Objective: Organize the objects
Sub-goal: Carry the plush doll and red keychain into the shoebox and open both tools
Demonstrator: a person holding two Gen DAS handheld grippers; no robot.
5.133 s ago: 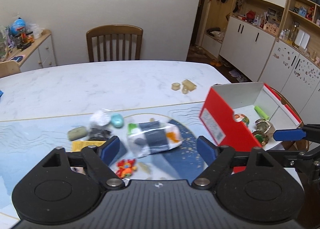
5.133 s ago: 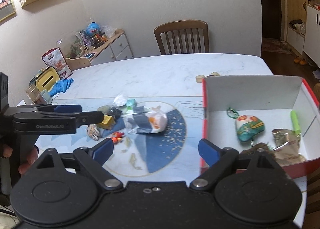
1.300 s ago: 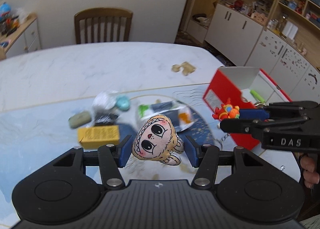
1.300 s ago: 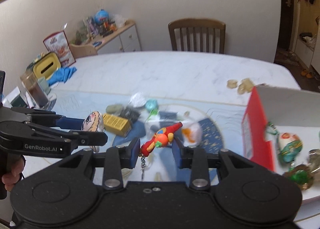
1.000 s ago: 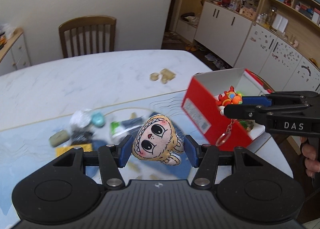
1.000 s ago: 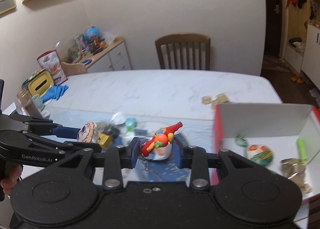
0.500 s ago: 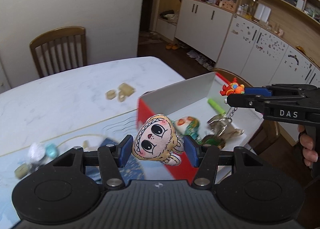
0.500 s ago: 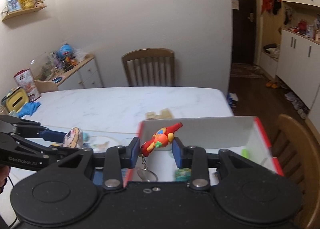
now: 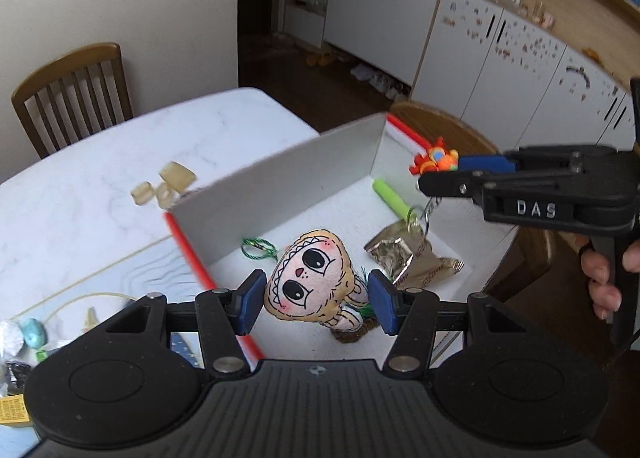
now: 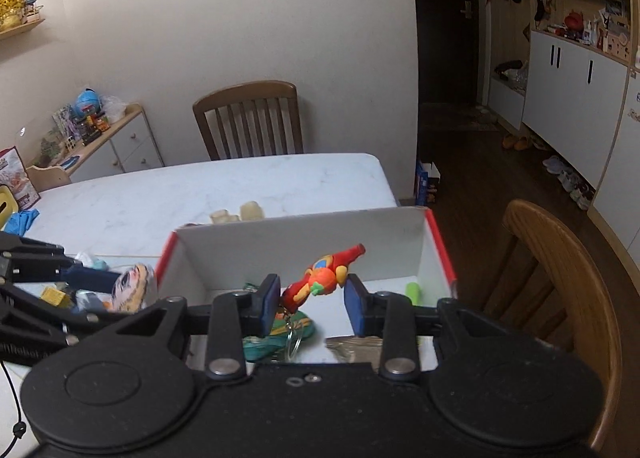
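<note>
My left gripper [image 9: 313, 301] is shut on a tan plush doll head with big eyes [image 9: 310, 284] and holds it above the open red box [image 9: 280, 178]. My right gripper [image 10: 312, 302] is shut on a red and orange toy keychain [image 10: 324, 276], also above the box [image 10: 304, 236]; its key ring hangs down. In the left wrist view the right gripper [image 9: 438, 172] hovers over the box's far right corner. The box holds a green stick [image 9: 390, 198], a foil packet [image 9: 412, 258] and a green cord [image 9: 258, 248].
Small tan blocks [image 9: 166, 184] lie on the white table [image 9: 100, 178] behind the box. Loose items [image 9: 24, 334] remain on the blue mat at left. Wooden chairs stand at the far side [image 10: 248, 122] and right of the table [image 10: 556, 270].
Both grippers picked up toys from the mat, then carried them right. They now hang over the box interior, closer than half a second ago.
</note>
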